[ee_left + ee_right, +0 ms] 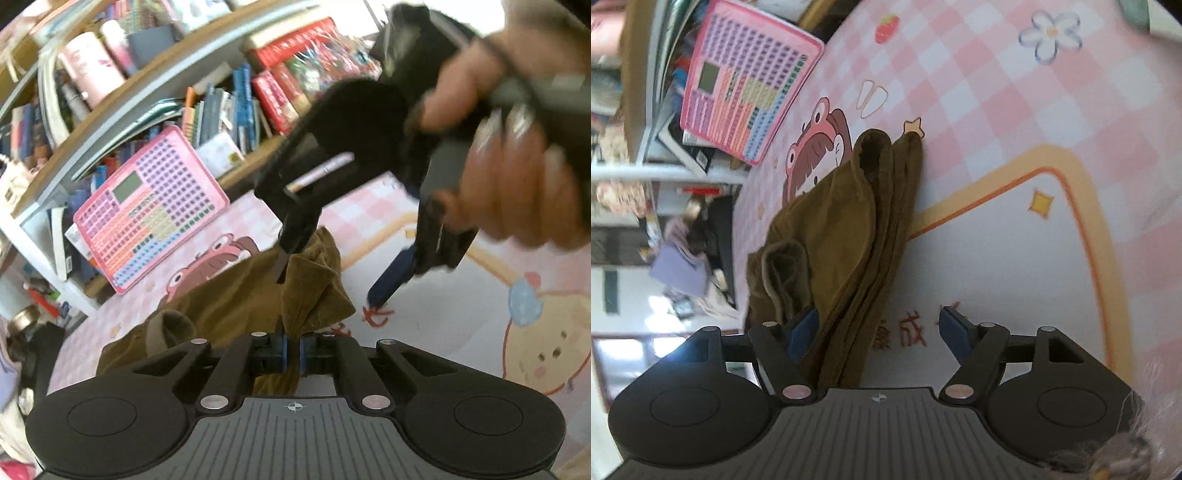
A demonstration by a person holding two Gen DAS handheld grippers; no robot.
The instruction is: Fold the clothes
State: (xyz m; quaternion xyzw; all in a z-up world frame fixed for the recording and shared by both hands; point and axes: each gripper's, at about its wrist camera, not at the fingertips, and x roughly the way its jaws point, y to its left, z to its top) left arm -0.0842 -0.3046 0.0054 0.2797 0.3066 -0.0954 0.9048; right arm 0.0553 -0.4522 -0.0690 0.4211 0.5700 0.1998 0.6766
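Left wrist view: the left claw [291, 354] has its blue-padded fingers pressed together on a bunched fold of the olive-brown garment [236, 306], which rises from the pinch and spreads away onto the pink checkered cartoon mat [369, 210]. Above and to the right, a person's hand [517, 177] grips the right claw [332, 277], whose fingers are spread wide: one dark finger touches the upper edge of the garment, the other, blue-padded, hangs over the white part of the mat. Behind stand a bookshelf [221, 74] crowded with books and a pink learning tablet [147, 206] leaning against it.

Right wrist view: the right claw [879, 328] is wide open, its left blue pad [803, 332] against the cloth. The garment [842, 229] lies in lengthwise folds on the mat [1015, 110], running from between the fingers up toward a small printed star [913, 127]. The tablet [746, 81] shows at upper left.
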